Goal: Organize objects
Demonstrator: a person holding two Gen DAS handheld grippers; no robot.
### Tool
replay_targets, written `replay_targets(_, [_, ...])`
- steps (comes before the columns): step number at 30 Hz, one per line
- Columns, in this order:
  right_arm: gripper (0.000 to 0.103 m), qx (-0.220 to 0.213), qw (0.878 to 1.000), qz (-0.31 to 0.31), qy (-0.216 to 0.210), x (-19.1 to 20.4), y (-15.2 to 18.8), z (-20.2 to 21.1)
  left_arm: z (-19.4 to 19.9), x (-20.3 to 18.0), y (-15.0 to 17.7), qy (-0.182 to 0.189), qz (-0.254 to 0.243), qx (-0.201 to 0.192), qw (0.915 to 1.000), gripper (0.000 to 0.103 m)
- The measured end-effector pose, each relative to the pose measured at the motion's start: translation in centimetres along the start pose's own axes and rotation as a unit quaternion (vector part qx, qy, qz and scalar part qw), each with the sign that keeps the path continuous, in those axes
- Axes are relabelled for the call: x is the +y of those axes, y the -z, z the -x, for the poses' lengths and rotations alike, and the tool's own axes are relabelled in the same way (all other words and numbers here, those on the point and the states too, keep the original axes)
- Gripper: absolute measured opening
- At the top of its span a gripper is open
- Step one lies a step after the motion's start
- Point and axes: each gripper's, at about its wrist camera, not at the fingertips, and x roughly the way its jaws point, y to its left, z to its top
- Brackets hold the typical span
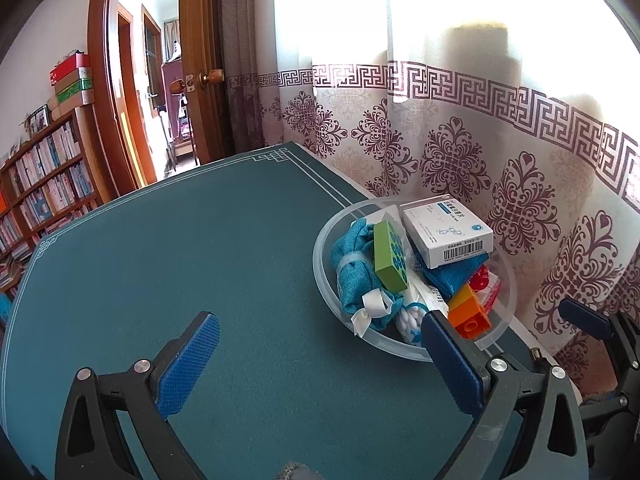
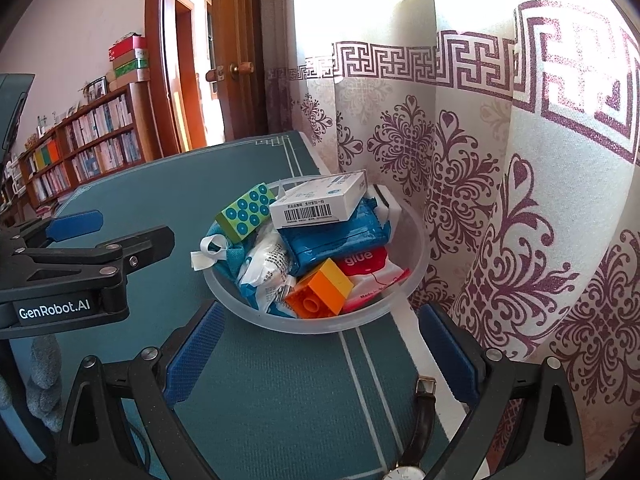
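Closest in, a watch [image 2: 416, 444] lies on the mat [image 1: 200, 264] between the right gripper's [image 2: 320, 354] spread, empty fingers, which face the bowl [image 2: 412, 236] just ahead. The left gripper [image 1: 320, 354] hovers to the bowl's left, spread wide too, pinching nothing, its right pad [image 1: 452, 364] near the rim. The bowl sits by the mat's right edge beside the curtain [image 1: 500, 152], heaped with a white box [image 1: 446, 236], green block [image 2: 246, 212] and orange brick [image 2: 320, 286]. Bare mat spreads leftward towards bookshelves [image 1: 40, 188] and an open door [image 1: 200, 60].
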Motion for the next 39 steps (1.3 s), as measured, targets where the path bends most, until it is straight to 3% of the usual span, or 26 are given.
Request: replay_targets(39, [0.098, 0.027, 1.000, -0.003, 0.005, -0.5, 0.7, -1.6, -1.4, -1.9, 0.7, 0.016, -0.017, 0.034, 0.9992, 0.103])
